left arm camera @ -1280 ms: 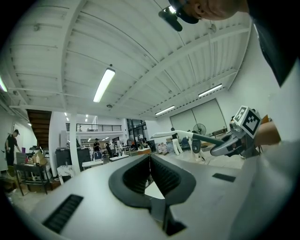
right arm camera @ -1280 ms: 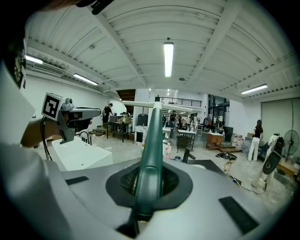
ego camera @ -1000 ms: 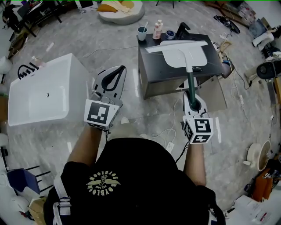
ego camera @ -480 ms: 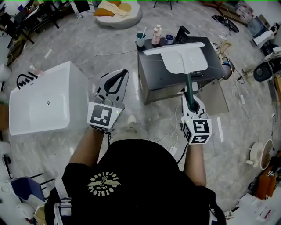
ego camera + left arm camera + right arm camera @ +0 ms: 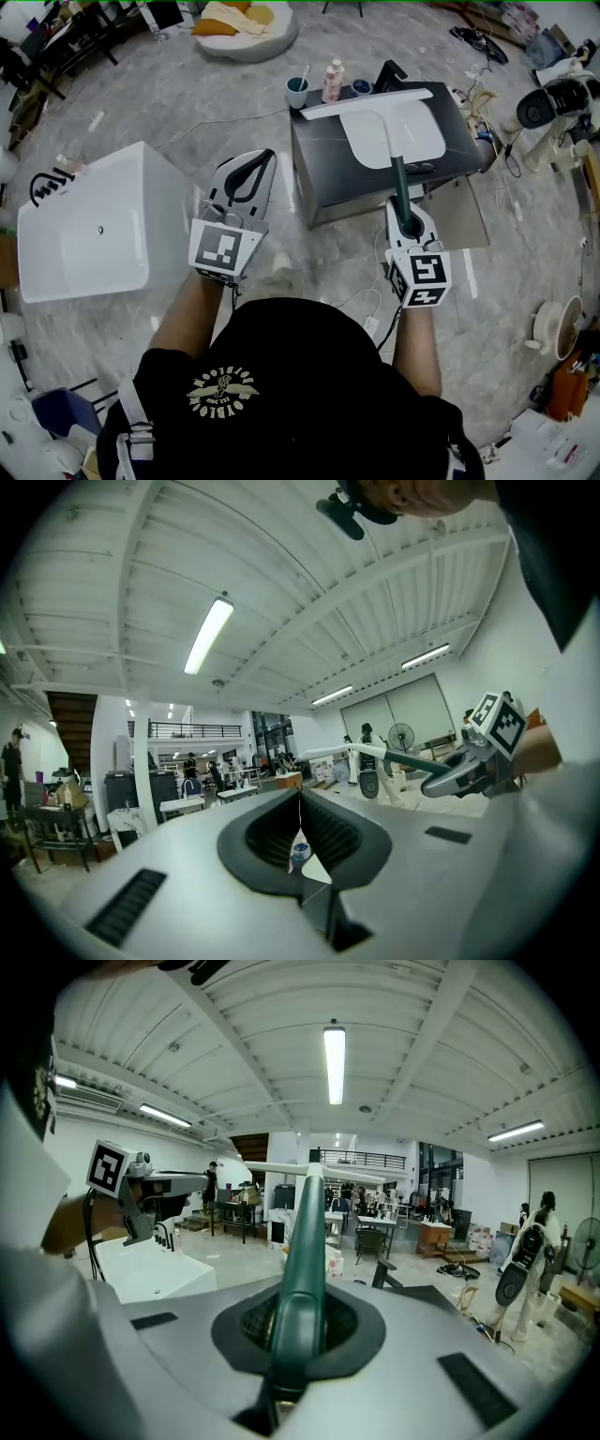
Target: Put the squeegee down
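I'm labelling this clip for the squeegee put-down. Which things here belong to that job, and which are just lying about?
Job in hand: squeegee; right gripper, clamped on its green handle; dark cabinet, probably where it lands.
Lying about: cup; pink bottle; blue jar; white tub; left gripper, closed and empty.

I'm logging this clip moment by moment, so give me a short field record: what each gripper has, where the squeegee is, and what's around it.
right gripper: shut on the green handle of the squeegee
left gripper: shut, empty
squeegee position: white head out over the dark cabinet; contact with its top cannot be told
cabinet far edge: cup, bottle, black faucet
floor at left: white bathtub
task status: squeegee not yet put down
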Available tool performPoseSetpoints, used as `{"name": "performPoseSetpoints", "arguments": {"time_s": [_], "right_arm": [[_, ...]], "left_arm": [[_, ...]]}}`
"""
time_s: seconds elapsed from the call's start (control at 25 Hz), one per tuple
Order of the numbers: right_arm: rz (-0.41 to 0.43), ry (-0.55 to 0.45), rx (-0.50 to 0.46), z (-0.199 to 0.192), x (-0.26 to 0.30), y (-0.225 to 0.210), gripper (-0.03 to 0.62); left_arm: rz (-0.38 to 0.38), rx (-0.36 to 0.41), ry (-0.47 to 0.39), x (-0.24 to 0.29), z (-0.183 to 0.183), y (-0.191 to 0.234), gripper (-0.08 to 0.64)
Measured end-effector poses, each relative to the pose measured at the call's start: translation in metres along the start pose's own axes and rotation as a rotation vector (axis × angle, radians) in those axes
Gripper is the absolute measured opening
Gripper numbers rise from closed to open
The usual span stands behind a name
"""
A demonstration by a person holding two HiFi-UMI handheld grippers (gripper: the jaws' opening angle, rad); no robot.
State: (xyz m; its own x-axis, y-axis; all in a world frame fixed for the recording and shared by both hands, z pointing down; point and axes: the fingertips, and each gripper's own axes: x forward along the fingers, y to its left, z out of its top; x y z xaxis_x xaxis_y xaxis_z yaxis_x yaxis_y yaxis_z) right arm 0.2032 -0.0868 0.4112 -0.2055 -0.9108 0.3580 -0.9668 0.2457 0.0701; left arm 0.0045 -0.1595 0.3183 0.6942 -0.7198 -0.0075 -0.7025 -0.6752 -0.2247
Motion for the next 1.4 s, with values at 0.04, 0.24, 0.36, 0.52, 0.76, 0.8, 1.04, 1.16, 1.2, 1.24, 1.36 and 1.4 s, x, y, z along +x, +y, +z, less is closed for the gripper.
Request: {"name": "performPoseSetpoints", "arguments": {"time_s": [0.04, 0.24, 0.36, 0.52, 0.76, 0.8, 1.04, 1.16, 1.2, 1.24, 1.36, 1.4], "right_arm": [[0.002, 0.005, -0.002, 0.003, 0.007, -0.001, 0.031], [0.015, -0.005, -0.005, 0.024, 0.036, 0.0, 0.031], [0.009, -0.002, -0.008, 0.03, 0.052, -0.002, 0.031], [0.002, -0.001, -0.014, 0.041, 0.073, -0.001, 0.031], [-0.024, 0.01, -0.021, 0.051, 0.1, -0.005, 0.031], [-0.029, 0.011, -0.022, 0.053, 0.104, -0.007, 0.031], [-0.064, 0.013, -0.005, 0.059, 0.124, -0.013, 0.031], [-0.072, 0.023, 0.004, 0.055, 0.131, -0.013, 0.031], [-0.073, 0.03, 0.005, 0.051, 0.134, -0.013, 0.031], [-0.075, 0.038, 0.006, 0.047, 0.137, -0.014, 0.031], [-0.075, 0.057, 0.018, 0.039, 0.148, -0.021, 0.031], [-0.073, 0.062, 0.022, 0.036, 0.152, -0.024, 0.031]], "left_arm": [[0.0, -0.003, 0.0, 0.005, -0.001, 0.005, 0.025], [-0.009, -0.006, -0.001, 0.027, -0.004, 0.025, 0.025], [-0.014, -0.002, -0.005, 0.036, -0.006, 0.039, 0.025], [-0.015, -0.009, -0.004, 0.047, -0.01, 0.06, 0.025], [-0.046, -0.015, -0.023, 0.069, -0.016, 0.081, 0.025], [-0.051, -0.016, -0.026, 0.073, -0.016, 0.085, 0.025], [-0.096, -0.002, -0.048, 0.093, -0.015, 0.099, 0.025], [-0.11, -0.006, -0.056, 0.098, -0.017, 0.1, 0.025], [-0.115, -0.008, -0.054, 0.1, -0.02, 0.1, 0.025], [-0.12, -0.01, -0.049, 0.102, -0.024, 0.099, 0.025], [-0.128, -0.009, -0.033, 0.113, -0.031, 0.1, 0.025], [-0.128, -0.01, -0.03, 0.117, -0.033, 0.1, 0.025]]}}
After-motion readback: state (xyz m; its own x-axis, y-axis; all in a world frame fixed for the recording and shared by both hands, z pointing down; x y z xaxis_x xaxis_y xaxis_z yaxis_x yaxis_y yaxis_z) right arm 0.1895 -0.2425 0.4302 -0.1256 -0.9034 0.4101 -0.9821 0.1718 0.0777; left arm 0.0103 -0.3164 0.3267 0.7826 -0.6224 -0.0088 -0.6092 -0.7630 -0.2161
